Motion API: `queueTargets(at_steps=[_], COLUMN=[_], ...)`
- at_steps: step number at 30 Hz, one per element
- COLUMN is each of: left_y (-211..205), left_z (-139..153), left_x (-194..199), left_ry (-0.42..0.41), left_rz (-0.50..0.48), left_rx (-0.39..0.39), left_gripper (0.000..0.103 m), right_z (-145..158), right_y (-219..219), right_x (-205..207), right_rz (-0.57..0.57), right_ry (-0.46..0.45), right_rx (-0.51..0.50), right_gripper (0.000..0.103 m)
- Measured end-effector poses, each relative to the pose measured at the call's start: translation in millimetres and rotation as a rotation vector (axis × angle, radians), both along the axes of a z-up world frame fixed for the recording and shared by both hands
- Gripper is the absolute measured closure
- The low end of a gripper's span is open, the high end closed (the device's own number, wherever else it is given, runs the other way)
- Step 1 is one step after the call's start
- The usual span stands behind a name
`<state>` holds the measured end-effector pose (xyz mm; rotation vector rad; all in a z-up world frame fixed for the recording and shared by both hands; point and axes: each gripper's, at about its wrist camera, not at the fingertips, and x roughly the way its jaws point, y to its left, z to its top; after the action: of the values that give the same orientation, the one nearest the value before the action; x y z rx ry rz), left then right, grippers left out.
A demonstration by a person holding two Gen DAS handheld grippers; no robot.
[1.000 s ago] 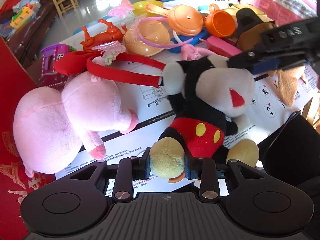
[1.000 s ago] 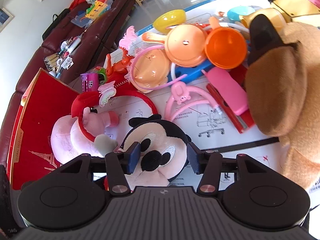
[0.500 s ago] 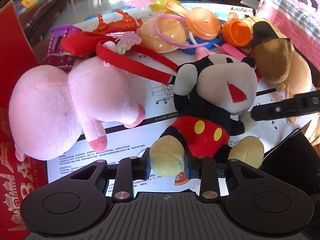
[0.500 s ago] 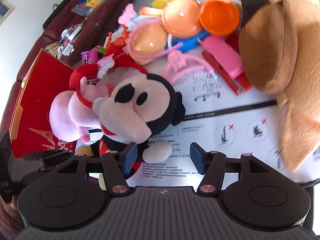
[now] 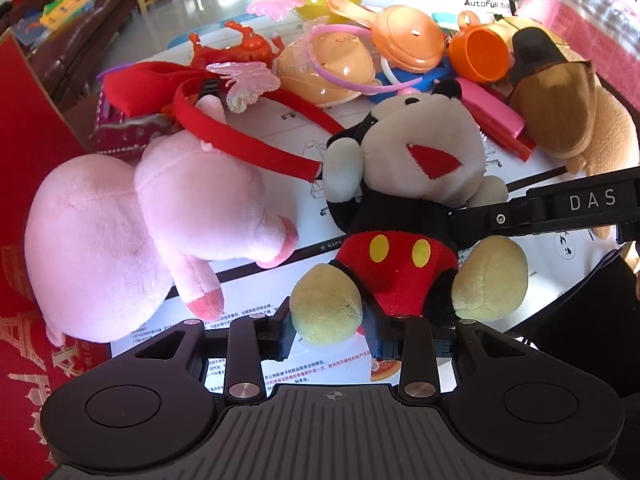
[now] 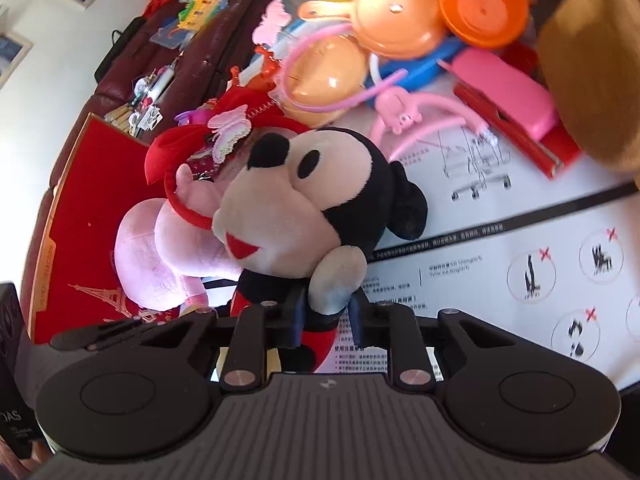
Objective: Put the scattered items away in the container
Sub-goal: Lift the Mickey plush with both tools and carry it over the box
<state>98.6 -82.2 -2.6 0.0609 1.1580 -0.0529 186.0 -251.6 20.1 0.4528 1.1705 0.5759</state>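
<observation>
Passing between two grippers, the mouse plush (image 5: 404,208) sits upright near the middle of the printed sheet (image 6: 500,264) that carries the clutter, leaning against the pink plush (image 5: 132,240) toward the sheet's left edge. Compared with the earlier views, its grip has changed sides. The left gripper (image 5: 330,330) has just been opening: its jaws now stand apart on either side of the plush's yellow foot (image 5: 326,310), which rests between them with no visible squeeze. The right gripper (image 6: 326,318) has just been closing and now pinches the plush's white-gloved arm (image 6: 338,280), its pads pressed into the fabric. The handover appears complete, so the plush can probably be lifted by the arm alone. The red container (image 6: 80,216) lies beyond the sheet's left edge, behind the pink plush; carrying the toy there means clearing that plush and the red headband (image 5: 244,146) resting on it. Orange dishes (image 5: 412,36) and a brown slipper (image 5: 552,116) crowd the far edge.
</observation>
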Motion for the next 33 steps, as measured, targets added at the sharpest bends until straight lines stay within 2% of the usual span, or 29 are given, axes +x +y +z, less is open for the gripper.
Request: queueTargets(at_steps=[8, 11, 13, 14, 15, 19, 22, 26, 33], left_y=[-10, -9, -9, -10, -11, -15, -26, -42, -67], left_z=[-2, -3, -3, -3, -3, 1, 8, 23, 46], left_x=[0, 2, 2, 1, 0, -2, -4, -7, -7], left_ry=[-0.005, 0.003, 0.001, -0.005, -0.012, -0.020, -0.036, -0.089, -0.178], left_rz=[-0.014, -0.001, 0.009, 0.012, 0.017, 0.041, 0.018, -0.024, -0.071], left_rx=[0.044, 0.045, 0.043, 0.048, 0.055, 0.031, 0.021, 0.010, 0.005], left_gripper=[0.059, 0.058, 0.059, 0.069, 0.073, 0.075, 0.075, 0.075, 0.076], right_z=[-7, -8, -5, -3, -2, 5, 14, 31, 56], right_y=[-4, -2, 1, 2, 2, 0, -7, -23, -54], right_x=[9, 11, 10, 9, 9, 7, 6, 0, -6], right_rz=[-0.053, -0.061, -0.046, -0.039, -0.034, -0.026, -0.023, -0.023, -0.068], right_ry=[0.046, 0.052, 0.030, 0.021, 0.014, -0.004, -0.029, -0.102, -0.172], right_rx=[0.041, 0.053, 0.036, 0.027, 0.020, 0.003, -0.014, -0.030, -0.026], right_gripper=[0.075, 0.077, 0.080, 0.081, 0.082, 0.083, 0.084, 0.084, 0.085])
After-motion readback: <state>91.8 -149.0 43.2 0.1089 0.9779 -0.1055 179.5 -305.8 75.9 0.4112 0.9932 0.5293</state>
